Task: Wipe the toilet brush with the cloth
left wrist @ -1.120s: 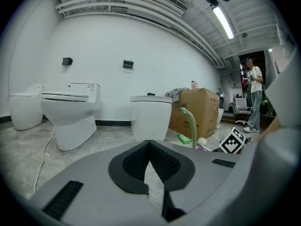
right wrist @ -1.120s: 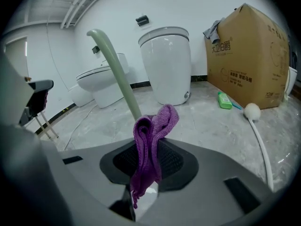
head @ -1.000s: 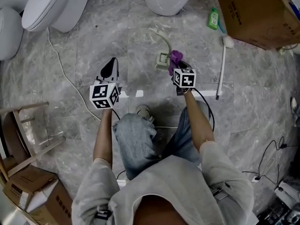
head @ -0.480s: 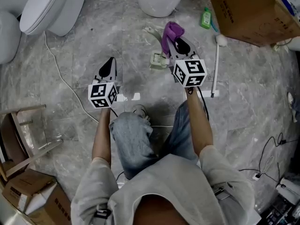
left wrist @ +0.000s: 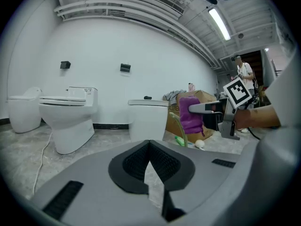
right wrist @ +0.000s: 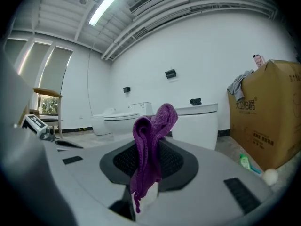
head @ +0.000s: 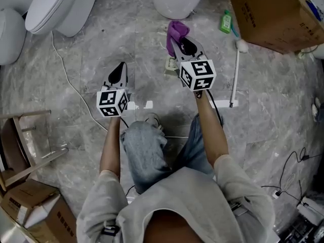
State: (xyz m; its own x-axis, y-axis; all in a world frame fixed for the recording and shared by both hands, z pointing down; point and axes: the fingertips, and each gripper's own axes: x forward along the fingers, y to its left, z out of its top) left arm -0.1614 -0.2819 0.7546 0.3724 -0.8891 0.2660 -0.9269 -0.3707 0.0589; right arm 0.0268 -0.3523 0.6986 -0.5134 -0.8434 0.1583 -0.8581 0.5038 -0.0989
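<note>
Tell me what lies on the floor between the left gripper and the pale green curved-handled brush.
Nothing: in the head view only bare grey marble floor separates the left gripper from the pale green curved-handled brush.

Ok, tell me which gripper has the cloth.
The right gripper: its jaws are shut on the purple cloth. The left gripper has its jaws together with nothing between them.

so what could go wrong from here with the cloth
The purple cloth is held only by a narrow pinch in the right gripper and hangs loose, so it may slip out once wiping starts.
The left gripper is shut on nothing and the pale green brush lies free on the floor, so it may skid.
</note>
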